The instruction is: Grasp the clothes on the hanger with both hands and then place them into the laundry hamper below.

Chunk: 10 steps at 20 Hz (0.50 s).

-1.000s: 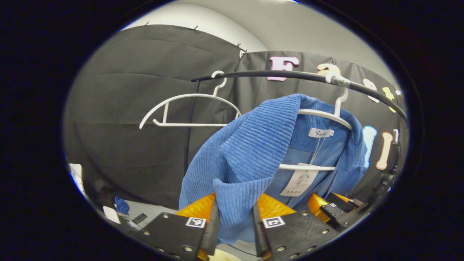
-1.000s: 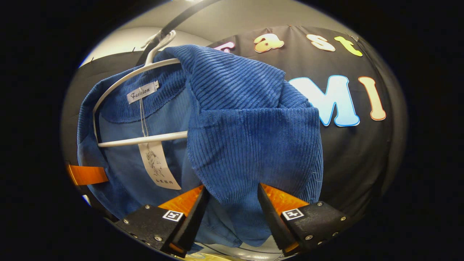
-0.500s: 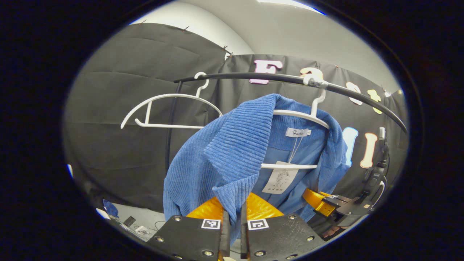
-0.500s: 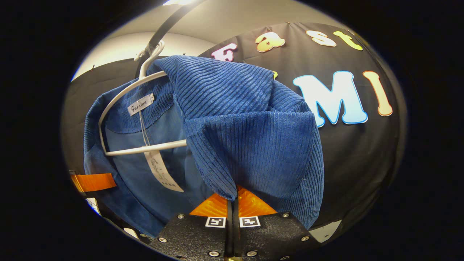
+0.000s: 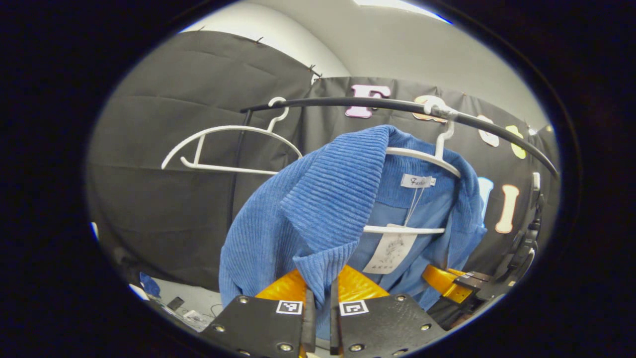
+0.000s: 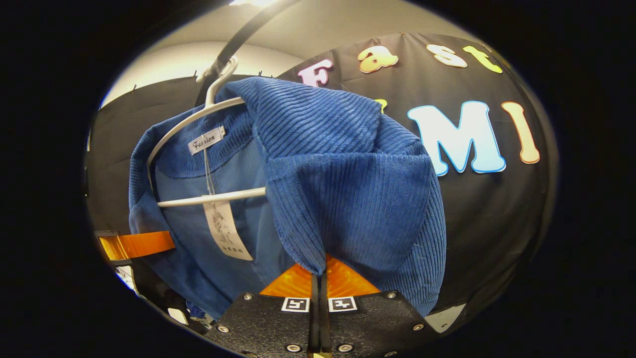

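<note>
Both tongs (image 5: 319, 298) (image 6: 318, 283) stay clamped on jacket (image 5: 318, 209).

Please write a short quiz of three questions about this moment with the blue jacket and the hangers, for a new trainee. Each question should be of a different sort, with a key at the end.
1. True or false: the blue corduroy jacket already lies in the hamper.
2. Multiple choice: what does the left gripper pinch? A) the paper tag B) the jacket's front edge C) the empty hanger
3. Fill in: the second white hanger on the black rail carries ____ garment.

Key
1. False: it hangs on its white hanger.
2. B; the right gripper has its jaws closed on the other front edge.
3. no
</note>
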Tool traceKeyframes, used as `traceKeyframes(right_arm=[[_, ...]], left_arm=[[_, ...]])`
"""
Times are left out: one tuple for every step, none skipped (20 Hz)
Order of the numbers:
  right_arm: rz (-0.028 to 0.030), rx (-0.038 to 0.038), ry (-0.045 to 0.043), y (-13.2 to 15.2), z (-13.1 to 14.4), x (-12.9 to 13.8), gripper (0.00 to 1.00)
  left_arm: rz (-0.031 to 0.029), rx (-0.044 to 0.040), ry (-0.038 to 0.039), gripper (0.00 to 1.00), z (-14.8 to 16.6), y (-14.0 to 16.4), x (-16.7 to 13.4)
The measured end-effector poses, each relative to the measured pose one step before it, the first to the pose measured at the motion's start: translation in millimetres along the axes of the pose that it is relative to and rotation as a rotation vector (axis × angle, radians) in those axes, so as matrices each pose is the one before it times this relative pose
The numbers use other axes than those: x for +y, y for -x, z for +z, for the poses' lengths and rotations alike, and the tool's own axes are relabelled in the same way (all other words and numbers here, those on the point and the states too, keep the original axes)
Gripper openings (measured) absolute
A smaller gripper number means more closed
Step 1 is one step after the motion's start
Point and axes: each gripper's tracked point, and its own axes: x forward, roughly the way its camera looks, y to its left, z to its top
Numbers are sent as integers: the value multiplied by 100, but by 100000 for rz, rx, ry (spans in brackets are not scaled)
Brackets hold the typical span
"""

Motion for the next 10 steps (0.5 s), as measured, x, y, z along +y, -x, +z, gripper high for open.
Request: traceKeyframes(right_arm=[[152, -359, 199, 202, 45, 61, 0], [17, 17, -179, 219, -77, 10, 0], [52, -433, -588, 100, 65, -87, 0], [-165, -184, -567, 58, 80, -87, 0], [-439, -105, -693, 181, 55, -171, 0], [-701, -416, -439, 354, -56, -61, 0], [-1132, -785, -101, 294, 254, -317, 0], [-1255, -1232, 75, 280, 353, -374, 0], [-1620, -1311, 542, 187, 415, -522, 0], [-1656, -1019, 793, 261, 371, -551, 0]], left_arm=[[-1296, -2301, 2960, 7, 254, 326, 284], [-1118, 844, 1072, 7, -118, -330, -55], [-136, -544, -110, 1, -154, 3, 106], [-1517, -907, 73, 6, 321, 61, 6], [-1452, -567, 907, 7, 311, 499, -158], [-1629, -854, 1542, 1, 298, 410, -44], [-2143, -1219, 1756, 4, 382, 473, -208], [-1128, -1206, 740, 1, 362, 444, 53], [-570, -770, -378, 0, 265, 562, -35], [-1541, -1432, -459, 1, 577, 498, -132]])
